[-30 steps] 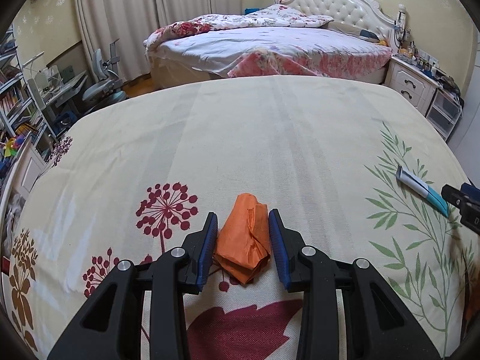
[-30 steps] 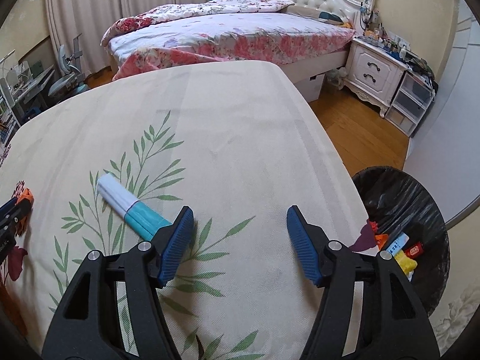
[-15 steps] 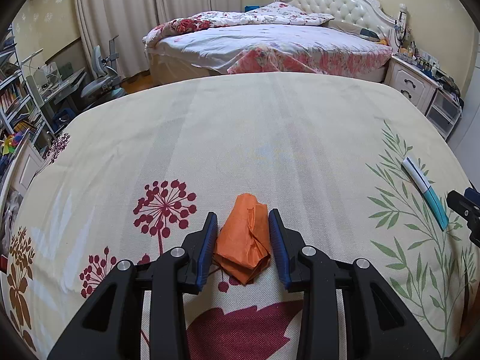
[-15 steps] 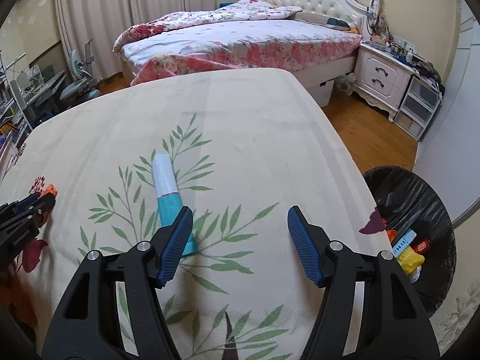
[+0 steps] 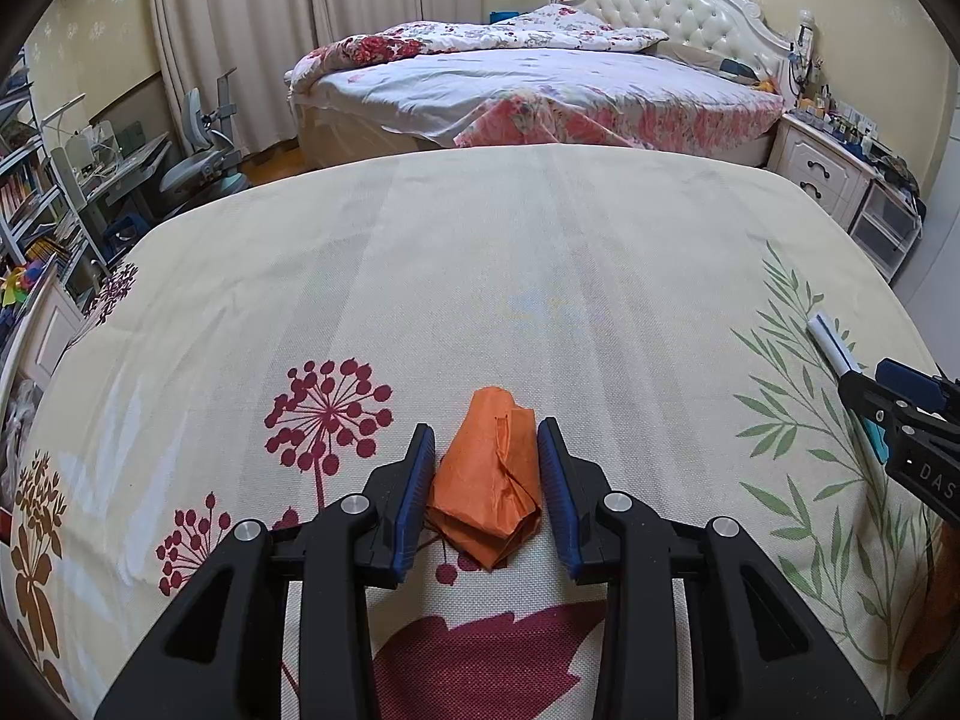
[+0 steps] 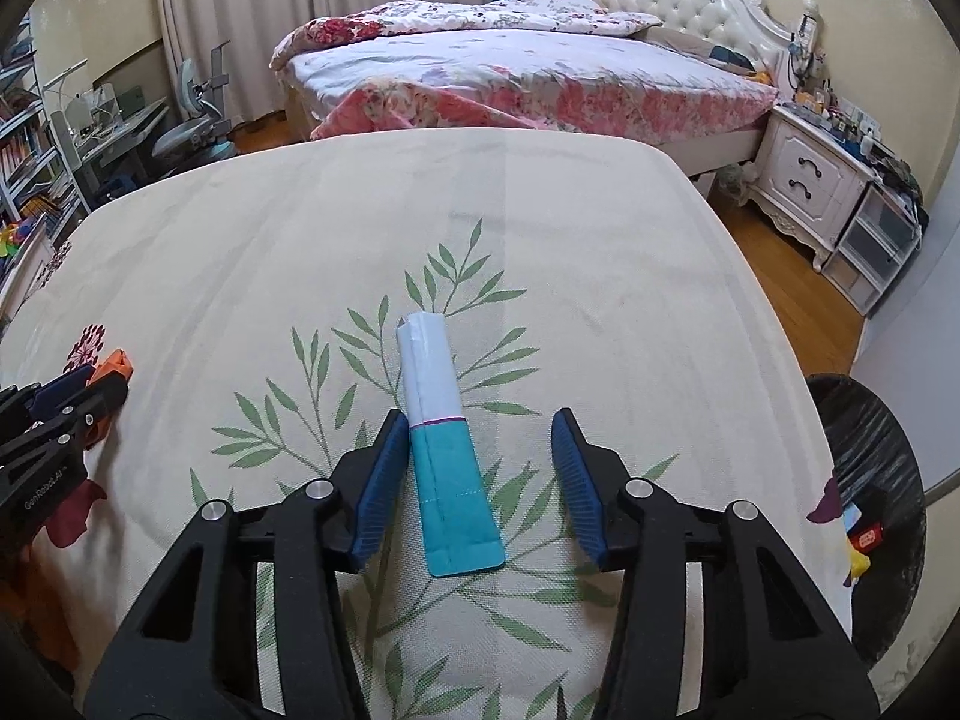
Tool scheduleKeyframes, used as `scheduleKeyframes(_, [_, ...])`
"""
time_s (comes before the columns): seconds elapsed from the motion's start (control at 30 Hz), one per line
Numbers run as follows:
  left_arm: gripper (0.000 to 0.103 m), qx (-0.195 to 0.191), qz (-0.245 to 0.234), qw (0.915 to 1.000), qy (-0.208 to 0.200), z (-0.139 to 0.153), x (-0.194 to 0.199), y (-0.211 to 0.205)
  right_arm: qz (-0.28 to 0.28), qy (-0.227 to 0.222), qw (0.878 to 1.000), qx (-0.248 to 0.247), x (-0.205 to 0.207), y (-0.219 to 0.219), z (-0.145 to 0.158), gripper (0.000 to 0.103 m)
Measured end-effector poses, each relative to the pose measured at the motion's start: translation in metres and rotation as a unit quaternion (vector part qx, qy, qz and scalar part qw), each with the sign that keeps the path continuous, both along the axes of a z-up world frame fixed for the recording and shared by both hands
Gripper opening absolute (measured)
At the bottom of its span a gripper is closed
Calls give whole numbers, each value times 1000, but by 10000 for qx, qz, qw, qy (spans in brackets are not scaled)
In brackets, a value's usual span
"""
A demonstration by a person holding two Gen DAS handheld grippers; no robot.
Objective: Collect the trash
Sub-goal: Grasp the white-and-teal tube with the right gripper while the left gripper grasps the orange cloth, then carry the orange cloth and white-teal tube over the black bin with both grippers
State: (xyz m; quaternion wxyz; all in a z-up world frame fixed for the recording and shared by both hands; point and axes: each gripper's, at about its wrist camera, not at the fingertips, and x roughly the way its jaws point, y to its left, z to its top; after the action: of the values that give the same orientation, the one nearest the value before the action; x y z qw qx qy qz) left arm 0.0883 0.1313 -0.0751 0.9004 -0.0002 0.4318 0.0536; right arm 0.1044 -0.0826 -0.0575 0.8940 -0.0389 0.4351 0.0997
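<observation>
A crumpled orange paper (image 5: 487, 480) lies on the cream cloth with plant prints (image 5: 480, 276). My left gripper (image 5: 485, 429) is shut on it, both blue pads against its sides. In the right wrist view a flat white and teal packet (image 6: 441, 438) lies lengthwise between the jaws of my right gripper (image 6: 479, 420). Those jaws are closing: the left pad (image 6: 384, 474) touches the packet's edge and the right pad stands well apart from it. The left gripper (image 6: 60, 414) also shows at the left edge of that view, orange paper in it.
A bin lined with a black bag (image 6: 870, 450) stands on the floor beyond the cloth's right edge, with several coloured wrappers inside. A bed (image 6: 510, 78) and a white nightstand (image 6: 810, 180) are behind. Shelves and a desk chair (image 5: 198, 162) stand at the left.
My right gripper has swung left, so the packet now lies between its jaws instead of outside the left one, and the jaws have narrowed. The left gripper and orange paper have not moved.
</observation>
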Motion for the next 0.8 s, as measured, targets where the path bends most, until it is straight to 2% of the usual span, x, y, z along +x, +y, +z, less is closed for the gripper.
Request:
scheduleKeyframes(0.2, [36,6,0,10000,0,0,0,0,32,-29,10000,-71,-4,-1,0,20])
scheduleKeyframes(0.8, [36,86,-114,9999,-17,0,2,-5,-178,-45,9998,14,-28,-29,-1,18])
